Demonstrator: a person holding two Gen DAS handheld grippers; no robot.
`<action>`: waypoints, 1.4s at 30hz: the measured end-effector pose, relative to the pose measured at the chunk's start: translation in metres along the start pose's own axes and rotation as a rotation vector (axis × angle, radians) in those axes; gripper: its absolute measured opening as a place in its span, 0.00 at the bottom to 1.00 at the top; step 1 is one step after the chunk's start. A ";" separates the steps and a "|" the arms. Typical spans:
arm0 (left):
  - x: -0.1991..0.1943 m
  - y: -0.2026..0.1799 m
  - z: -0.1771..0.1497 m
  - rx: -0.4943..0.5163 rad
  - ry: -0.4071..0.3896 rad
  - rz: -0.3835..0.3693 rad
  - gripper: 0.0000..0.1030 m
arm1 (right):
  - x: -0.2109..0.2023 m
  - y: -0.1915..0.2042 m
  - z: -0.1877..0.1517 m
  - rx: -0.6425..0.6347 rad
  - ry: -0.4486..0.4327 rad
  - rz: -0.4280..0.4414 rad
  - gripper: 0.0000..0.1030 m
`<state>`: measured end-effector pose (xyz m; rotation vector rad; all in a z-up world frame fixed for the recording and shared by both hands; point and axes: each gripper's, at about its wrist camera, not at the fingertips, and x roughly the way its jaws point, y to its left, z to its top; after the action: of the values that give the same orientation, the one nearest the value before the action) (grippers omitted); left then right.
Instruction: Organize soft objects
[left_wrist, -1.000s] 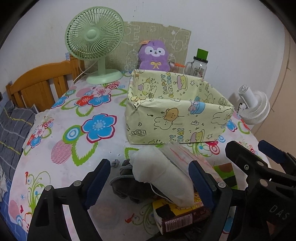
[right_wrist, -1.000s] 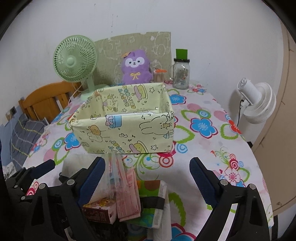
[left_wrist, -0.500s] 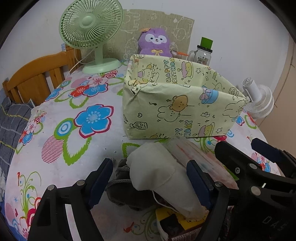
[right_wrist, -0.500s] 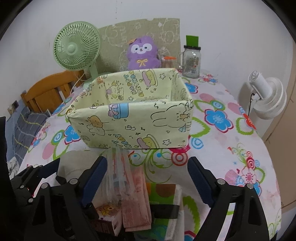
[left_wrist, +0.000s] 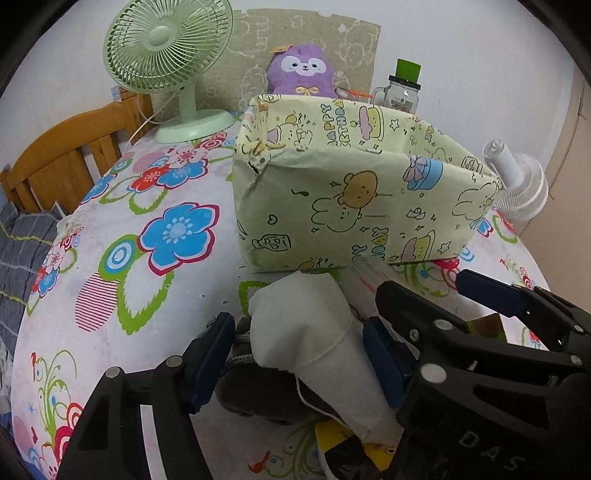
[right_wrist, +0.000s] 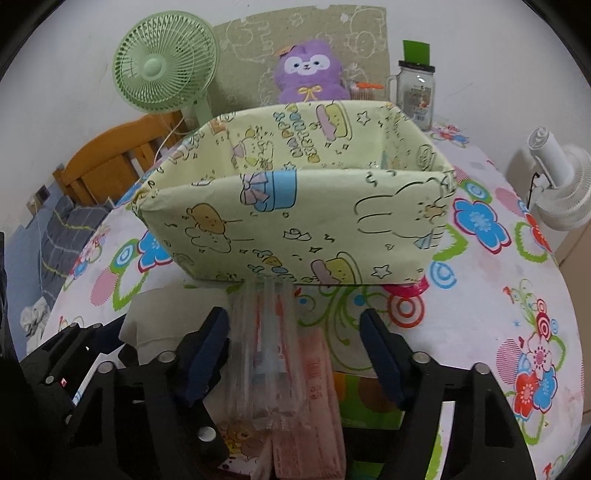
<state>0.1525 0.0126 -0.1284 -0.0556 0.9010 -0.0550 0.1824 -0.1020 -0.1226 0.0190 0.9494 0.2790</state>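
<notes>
A white cloth pouch (left_wrist: 314, 332) lies on a grey knitted item (left_wrist: 255, 395) in front of the cartoon-print paper box (left_wrist: 351, 206). My left gripper (left_wrist: 295, 360) straddles the pouch. Its jaws are closing, and the pads stand close beside the pouch without pressing it. In the right wrist view, my right gripper (right_wrist: 295, 356) straddles a clear pack of pink masks (right_wrist: 269, 350) below the same box (right_wrist: 295, 221). Its jaws are closing too. The left pad is near the pack and the right pad stands apart from it. The right gripper (left_wrist: 436, 295) also shows beside the pouch.
A purple plush (right_wrist: 308, 70), a green desk fan (left_wrist: 166, 48) and a glass jar (right_wrist: 415, 96) stand behind the box. A white fan (right_wrist: 554, 184) is off the table's right edge and a wooden chair (left_wrist: 62, 158) is at the left. A snack box (left_wrist: 351, 450) and a green pack (right_wrist: 365, 398) lie under the pile.
Both grippers have sunk toward the pile, so the box looms larger. Both pairs of jaws have narrowed around the pouch and the mask pack. Nothing has been lifted.
</notes>
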 end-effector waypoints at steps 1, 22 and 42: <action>0.001 0.000 0.000 0.003 0.003 0.002 0.72 | 0.002 0.000 0.000 -0.001 0.008 0.002 0.65; 0.006 -0.002 -0.002 0.007 0.020 -0.035 0.56 | 0.008 0.007 -0.002 -0.019 0.023 0.059 0.22; -0.034 -0.016 0.001 0.027 -0.093 -0.045 0.43 | -0.038 0.008 -0.001 -0.020 -0.085 0.043 0.21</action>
<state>0.1322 -0.0013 -0.0999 -0.0533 0.8057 -0.1057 0.1590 -0.1036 -0.0915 0.0328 0.8624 0.3244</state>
